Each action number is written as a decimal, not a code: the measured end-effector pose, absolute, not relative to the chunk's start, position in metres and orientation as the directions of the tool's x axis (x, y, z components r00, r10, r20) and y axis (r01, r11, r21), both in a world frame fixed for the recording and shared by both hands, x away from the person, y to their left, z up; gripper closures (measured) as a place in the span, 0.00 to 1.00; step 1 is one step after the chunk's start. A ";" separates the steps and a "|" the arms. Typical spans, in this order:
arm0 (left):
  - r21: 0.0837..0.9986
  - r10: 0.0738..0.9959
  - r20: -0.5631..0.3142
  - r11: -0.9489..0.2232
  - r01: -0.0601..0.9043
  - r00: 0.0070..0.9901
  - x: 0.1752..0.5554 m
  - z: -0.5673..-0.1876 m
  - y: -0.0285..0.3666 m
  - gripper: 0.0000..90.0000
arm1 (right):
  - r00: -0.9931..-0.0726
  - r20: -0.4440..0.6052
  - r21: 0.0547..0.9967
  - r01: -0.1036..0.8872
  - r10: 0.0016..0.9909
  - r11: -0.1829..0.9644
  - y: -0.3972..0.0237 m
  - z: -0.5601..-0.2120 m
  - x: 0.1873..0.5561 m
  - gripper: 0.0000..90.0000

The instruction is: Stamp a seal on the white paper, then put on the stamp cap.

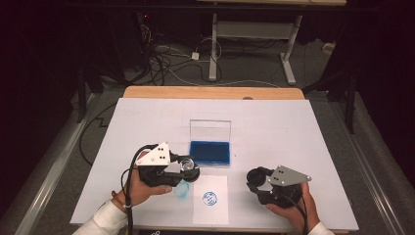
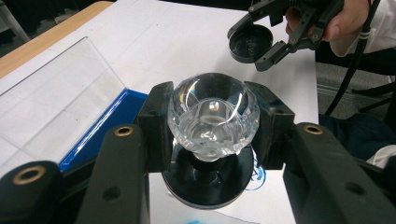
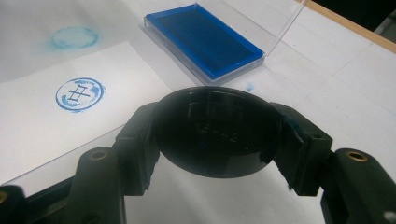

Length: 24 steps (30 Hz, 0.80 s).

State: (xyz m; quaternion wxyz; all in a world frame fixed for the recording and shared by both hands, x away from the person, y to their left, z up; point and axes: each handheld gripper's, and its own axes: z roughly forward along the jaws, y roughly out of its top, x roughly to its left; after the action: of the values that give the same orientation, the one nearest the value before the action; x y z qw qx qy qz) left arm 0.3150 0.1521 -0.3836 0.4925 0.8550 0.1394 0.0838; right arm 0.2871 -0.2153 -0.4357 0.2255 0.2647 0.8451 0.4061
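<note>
Clamped between the left tool's (image 2: 212,135) two black jaws is a stamp (image 2: 212,119) with a clear faceted knob and a round black base facing down, raised just above the counter (image 1: 293,137). Directly below and slightly ahead of that tool lies a sheet of paper (image 1: 210,208) bearing one blue round print (image 1: 210,198). Off to its right, well apart, the right tool (image 3: 217,135) is closed on the stamp's round black cap (image 3: 217,128), open side up. Likely next, stamp and cap must meet: the cap lies to the stamp's right, at about the same height. An open blue ink pad (image 1: 210,152) sits just beyond the left tool.
</note>
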 end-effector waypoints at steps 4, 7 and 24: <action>0.867 0.327 0.006 -0.472 0.158 0.945 0.314 -0.383 0.154 0.60 | -0.766 -0.167 0.803 0.259 0.621 0.536 -0.212 -0.436 0.289 0.43; 0.868 0.331 0.008 -0.470 0.158 0.943 0.313 -0.383 0.156 0.60 | -0.770 -0.158 0.806 0.261 0.619 0.531 -0.209 -0.436 0.290 0.43; 0.873 0.333 0.006 -0.461 0.158 0.943 0.310 -0.381 0.158 0.60 | -0.809 -0.142 0.793 0.251 0.570 0.555 -0.188 -0.442 0.292 0.43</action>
State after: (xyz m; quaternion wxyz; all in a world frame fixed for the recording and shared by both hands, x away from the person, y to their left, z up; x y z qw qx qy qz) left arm 0.3104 0.1582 -0.3812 0.4988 0.8501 0.1444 0.0880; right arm 0.2917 -0.1879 -0.4420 0.1959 0.2388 0.8597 0.4068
